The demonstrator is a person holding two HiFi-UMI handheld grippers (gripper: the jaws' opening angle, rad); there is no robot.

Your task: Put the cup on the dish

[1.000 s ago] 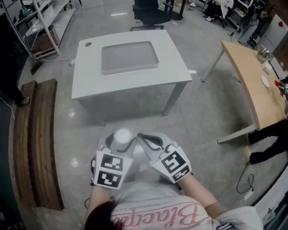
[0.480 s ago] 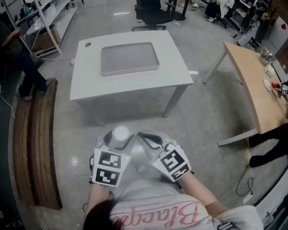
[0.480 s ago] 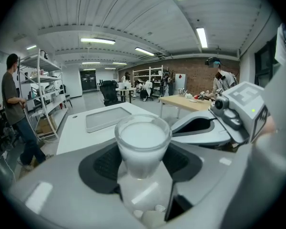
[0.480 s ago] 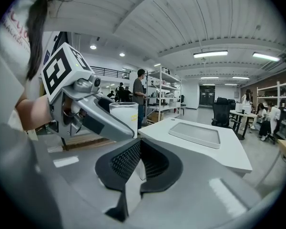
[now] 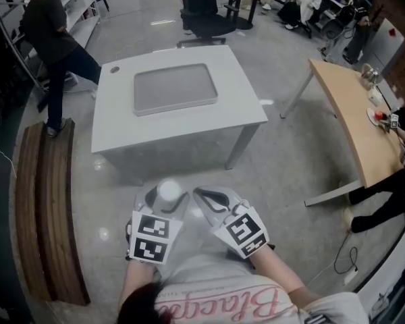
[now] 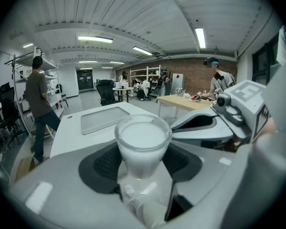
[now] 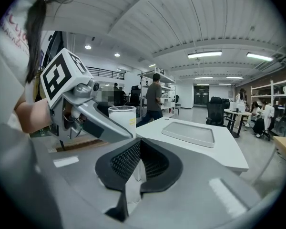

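Cup [image 6: 143, 144]: white, frosted, upright, open rim up. It sits between the jaws of my left gripper [image 5: 163, 202], both dark ribbed pads [image 6: 105, 162] pressed against its lower wall. The jaws stand fairly wide because the cup fills the gap. The cup is carried in the air, low and close to my body, well short of the table.

Right gripper [image 5: 202, 196]: just beside the left one, its tip angled toward the cup. Jaws brought together, nothing between them. From its own view the cup shows to the left, behind the left gripper's grey finger.

Dish [image 5: 175, 88]: a grey, shallow rectangular tray with rounded corners. It lies flat near the middle of the white table [image 5: 121, 127], ahead of me and well apart from the cup.

Surroundings: a wooden bench [image 5: 44, 201] along my left side. A person [image 5: 54, 39] in a dark shirt stands past the table's far left corner, near the shelving. A black office chair [image 5: 202, 12] stands beyond the table's far edge. A curved wooden table [image 5: 354, 120] stands to my right.
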